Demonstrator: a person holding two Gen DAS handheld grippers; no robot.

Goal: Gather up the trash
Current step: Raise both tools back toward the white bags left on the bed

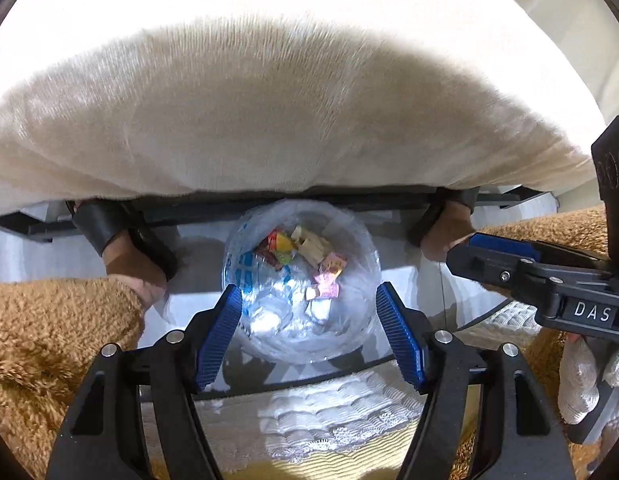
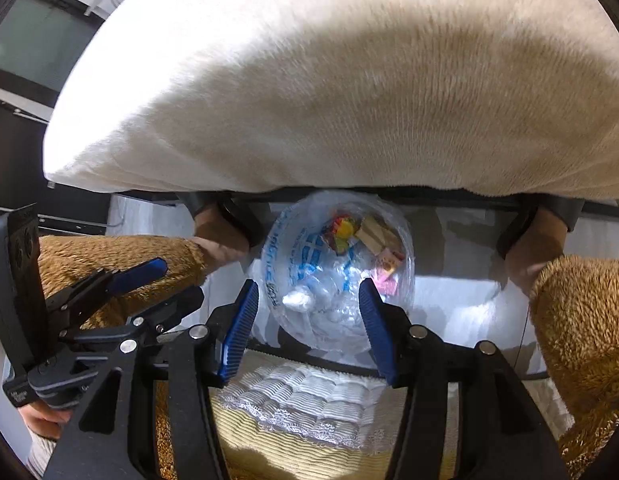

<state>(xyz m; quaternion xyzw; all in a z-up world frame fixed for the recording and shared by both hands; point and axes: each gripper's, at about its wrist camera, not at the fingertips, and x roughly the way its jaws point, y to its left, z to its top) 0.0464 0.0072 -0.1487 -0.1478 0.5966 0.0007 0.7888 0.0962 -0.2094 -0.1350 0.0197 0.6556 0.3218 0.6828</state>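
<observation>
You hold both grippers side by side, tipped steeply down over the floor in front of you. Your left gripper (image 1: 309, 330) has its blue pads (image 1: 221, 336) parted with nothing between them; it is released, and the mouth of the clear plastic bag (image 1: 349, 236) shows in the gap below. Your right gripper (image 2: 305, 328) stands the same way, jaws apart and gripping nothing, framing the same bag (image 2: 389, 208) from a little to the side. In the left wrist view the right gripper juts in from the right edge, with your white-gloved hand (image 1: 581, 380) wrapped around its handle; in the right wrist view the left gripper (image 2: 149, 284) reaches in from the left, its jaws also apart. The bag sits open on the pale floor (image 1: 409, 276) between your two feet, just under the edge of the cream cushion (image 1: 269, 112). Inside it lies the collected trash: bright red and yellow wrappers (image 1: 279, 242), a tan cardboard piece (image 1: 311, 246), pink wrappers (image 1: 329, 276) and crumpled clear plastic (image 1: 269, 308) toward the bottom. Blue print runs along the bag's left wall. Your fuzzy brown trouser legs (image 1: 49, 340) flank the bag on both sides, and a white quilted mat (image 1: 329, 412) lies below the grippers.
</observation>
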